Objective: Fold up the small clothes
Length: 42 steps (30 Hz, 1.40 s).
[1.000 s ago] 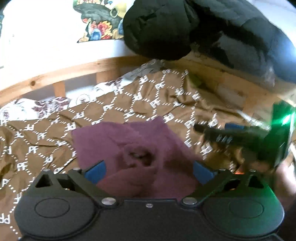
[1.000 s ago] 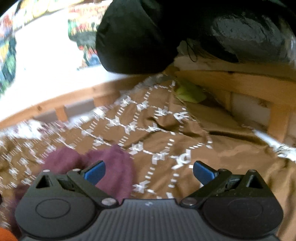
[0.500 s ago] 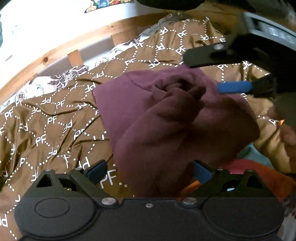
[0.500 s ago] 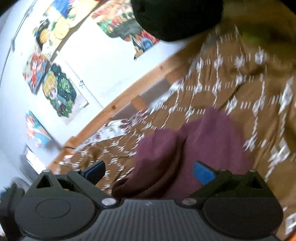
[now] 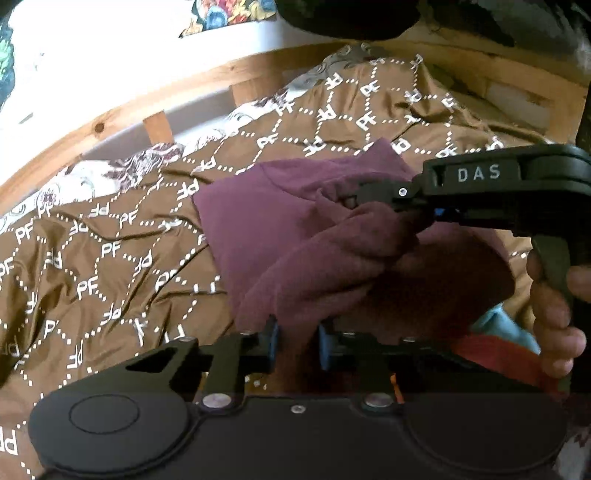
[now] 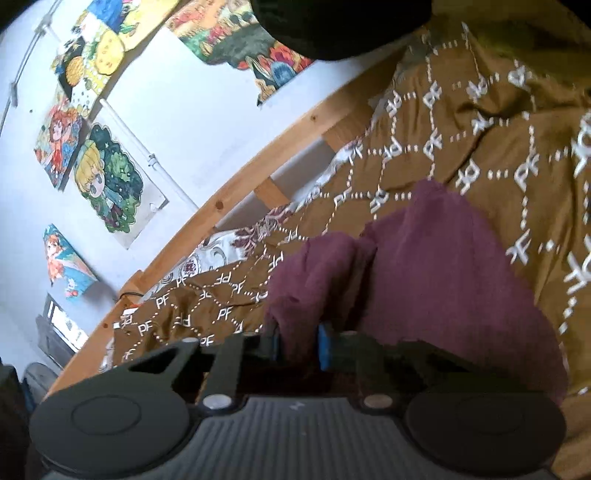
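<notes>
A maroon garment (image 5: 303,236) lies bunched on a brown patterned bedspread (image 5: 110,258). My left gripper (image 5: 295,341) is shut on the garment's near edge, its blue pads pinching the cloth. My right gripper (image 5: 373,201) comes in from the right in the left wrist view and pinches a raised fold of the same garment. In the right wrist view the right gripper (image 6: 297,343) is shut on the maroon garment (image 6: 443,280), with cloth between its blue pads.
A wooden bed rail (image 5: 184,85) runs along the far side by a white wall with posters (image 6: 107,177). A black jacket (image 5: 351,18) hangs above the bed. Orange and light blue clothes (image 5: 498,343) lie at the near right.
Both grippers were open and have closed on the maroon garment. The right gripper moved in over the garment and pinched a fold; the left one took the near edge.
</notes>
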Each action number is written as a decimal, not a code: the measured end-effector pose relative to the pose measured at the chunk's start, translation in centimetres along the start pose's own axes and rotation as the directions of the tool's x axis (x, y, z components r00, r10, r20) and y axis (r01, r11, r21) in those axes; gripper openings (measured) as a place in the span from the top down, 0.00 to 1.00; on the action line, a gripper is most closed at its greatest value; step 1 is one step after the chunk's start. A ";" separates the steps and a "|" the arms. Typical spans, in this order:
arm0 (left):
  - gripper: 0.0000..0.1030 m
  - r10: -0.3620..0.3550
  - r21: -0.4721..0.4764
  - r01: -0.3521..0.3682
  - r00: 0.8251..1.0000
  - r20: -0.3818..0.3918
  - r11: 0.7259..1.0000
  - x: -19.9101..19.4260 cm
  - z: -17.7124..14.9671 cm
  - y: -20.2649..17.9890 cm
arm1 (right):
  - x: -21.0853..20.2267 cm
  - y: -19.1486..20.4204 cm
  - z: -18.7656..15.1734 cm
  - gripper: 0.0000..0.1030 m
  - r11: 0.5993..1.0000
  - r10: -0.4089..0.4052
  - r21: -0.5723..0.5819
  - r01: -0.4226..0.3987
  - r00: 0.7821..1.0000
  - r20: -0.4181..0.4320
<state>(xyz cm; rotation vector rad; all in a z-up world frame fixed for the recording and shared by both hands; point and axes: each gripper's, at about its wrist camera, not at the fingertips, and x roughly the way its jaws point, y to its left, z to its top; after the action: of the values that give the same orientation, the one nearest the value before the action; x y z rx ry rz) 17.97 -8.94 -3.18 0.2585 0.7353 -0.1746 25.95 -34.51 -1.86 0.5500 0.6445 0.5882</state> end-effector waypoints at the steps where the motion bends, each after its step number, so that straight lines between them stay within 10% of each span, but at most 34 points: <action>1: 0.82 -0.005 0.002 0.005 1.000 0.007 1.000 -0.1 0.2 -0.2 | -0.5 0.2 0.1 0.85 1.000 -0.004 -0.021 0.004 1.000 0.016; 13: 0.83 -0.126 0.098 0.120 0.990 0.065 0.988 -1.0 1.7 -5.2 | -6.6 2.1 2.2 0.89 0.959 -0.169 -0.200 0.199 0.973 0.157; 28: 0.78 -0.125 0.168 0.114 0.991 0.055 0.979 -0.5 -0.1 -7.1 | -8.3 -1.3 -0.1 0.83 0.936 -0.343 -0.085 0.342 0.939 0.010; 32: 0.61 -0.158 0.124 0.152 0.987 0.042 0.981 -0.5 -0.3 -6.7 | -8.9 -1.9 0.4 0.55 0.943 -0.331 -0.031 0.332 0.943 0.033; 39: 0.38 -0.244 -0.004 0.245 0.968 0.056 0.970 -1.8 -0.5 -5.3 | -8.2 -3.1 0.6 0.52 0.944 -0.329 0.018 0.329 0.944 0.035; 42: 0.24 -0.263 -0.142 0.276 0.959 0.108 0.951 -2.7 -0.5 -3.2 | -7.9 -3.2 0.4 0.68 0.938 -0.348 0.001 0.348 0.937 0.026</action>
<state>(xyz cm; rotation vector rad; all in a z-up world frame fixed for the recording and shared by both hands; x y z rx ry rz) 14.91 -11.63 -2.27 -0.0005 0.6912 -0.3847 22.16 -42.00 -0.54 0.4257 0.6966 0.2477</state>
